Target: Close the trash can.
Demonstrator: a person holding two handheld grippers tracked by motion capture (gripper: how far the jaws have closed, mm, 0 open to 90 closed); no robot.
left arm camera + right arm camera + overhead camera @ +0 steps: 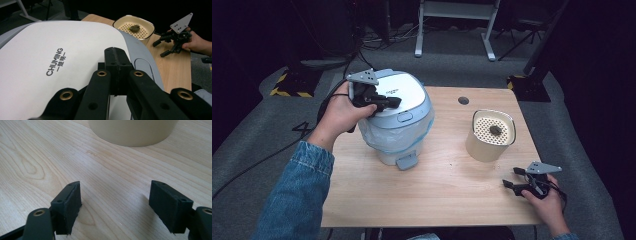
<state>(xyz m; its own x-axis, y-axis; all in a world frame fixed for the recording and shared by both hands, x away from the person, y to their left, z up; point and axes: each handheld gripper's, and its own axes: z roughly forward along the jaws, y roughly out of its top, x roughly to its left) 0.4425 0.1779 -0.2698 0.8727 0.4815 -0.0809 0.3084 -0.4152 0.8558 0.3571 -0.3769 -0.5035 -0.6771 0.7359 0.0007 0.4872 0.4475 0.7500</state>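
The left gripper (384,102), its jaws pressed together on nothing, is resting on the white lid (50,62) of the pedal bin (399,120) (apparently pressing it down). Right of the bin, the right gripper (514,180) is waiting with jaws spread, near the beige container (490,134); next, the lid likely needs a firm downward push.

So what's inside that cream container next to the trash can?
Inside the cream container sits a perforated insert with one small dark lump on it. Whatever lies beneath the insert is covered.
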